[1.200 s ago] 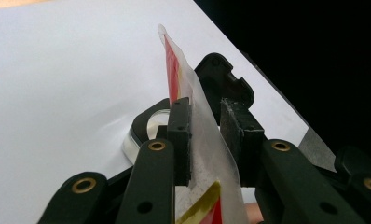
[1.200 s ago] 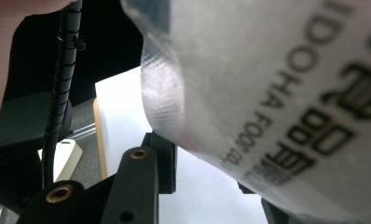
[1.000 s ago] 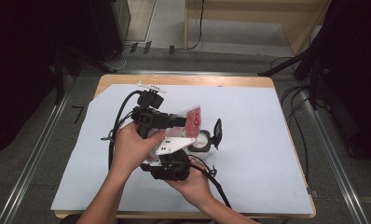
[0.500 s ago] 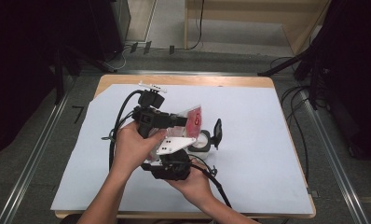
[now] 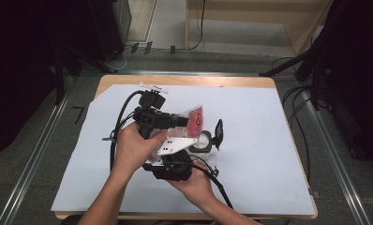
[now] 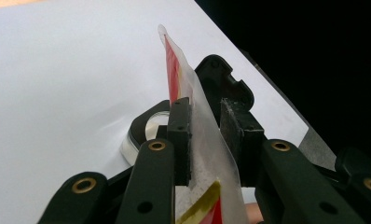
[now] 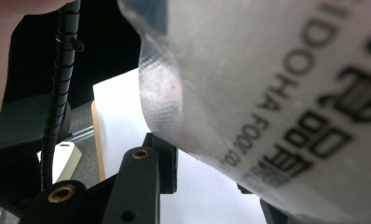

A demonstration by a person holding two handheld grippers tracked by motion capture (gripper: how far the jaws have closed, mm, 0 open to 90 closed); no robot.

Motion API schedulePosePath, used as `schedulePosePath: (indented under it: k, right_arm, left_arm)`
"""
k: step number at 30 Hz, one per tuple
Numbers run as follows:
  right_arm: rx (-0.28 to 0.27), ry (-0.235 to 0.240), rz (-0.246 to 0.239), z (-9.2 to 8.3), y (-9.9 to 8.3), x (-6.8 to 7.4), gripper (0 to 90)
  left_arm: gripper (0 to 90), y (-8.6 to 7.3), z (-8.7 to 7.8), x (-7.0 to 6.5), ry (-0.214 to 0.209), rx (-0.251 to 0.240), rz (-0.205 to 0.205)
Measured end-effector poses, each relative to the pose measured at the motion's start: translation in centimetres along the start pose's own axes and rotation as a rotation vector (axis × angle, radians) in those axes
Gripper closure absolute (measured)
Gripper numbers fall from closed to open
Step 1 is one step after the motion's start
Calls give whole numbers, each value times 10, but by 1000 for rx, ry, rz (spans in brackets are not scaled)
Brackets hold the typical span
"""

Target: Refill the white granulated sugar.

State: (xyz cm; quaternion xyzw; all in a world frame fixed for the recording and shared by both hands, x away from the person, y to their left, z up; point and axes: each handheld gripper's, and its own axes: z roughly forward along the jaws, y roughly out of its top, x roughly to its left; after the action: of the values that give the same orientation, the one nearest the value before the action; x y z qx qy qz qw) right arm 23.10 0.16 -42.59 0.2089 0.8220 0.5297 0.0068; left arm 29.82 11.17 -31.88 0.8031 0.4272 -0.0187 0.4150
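Note:
A clear packet (image 5: 194, 119) with red print stands tilted above the middle of the table. My left gripper (image 5: 182, 123) is shut on it. In the left gripper view the packet (image 6: 207, 154) runs up between the two pads, and the left pad (image 6: 180, 140) lies flat against it. My right gripper (image 5: 207, 138) sits just below and right of it, jaws apart. In the right gripper view the packet (image 7: 267, 84) hangs close to the lens and covers the right jaw. The left pad (image 7: 167, 163) is bare, with white paper beside it.
A small round thing (image 5: 202, 142) with a pale wall lies on the white sheet (image 5: 269, 140) by the right gripper's far jaw; the round thing (image 6: 144, 135) has a dark rim. Both cables trail toward the near edge. The wooden table edge (image 5: 184, 80) shows at the back.

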Motion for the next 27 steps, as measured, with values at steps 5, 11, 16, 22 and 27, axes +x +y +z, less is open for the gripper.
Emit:
schedulePosePath:
  k: [5,11,16,22,27]
  right_arm:
    - [-1,1,3,0,0,0,672]
    - [2,1,6,-1,1,-1,672]
    - [0,3,13,-2,1,-1,671]
    - [-5,0,19,-3,0,-1,671]
    - [-4,-2,16,-5,-1,-2,671]
  left_arm:
    - [747,0,0,0,1,1,0]
    - [747,2,1,1,-8,5,-5]
    - [749,3,2,-1,-2,5,0]
    - [749,5,4,-2,-7,7,6]
    - [750,5,6,-3,-10,10,10]
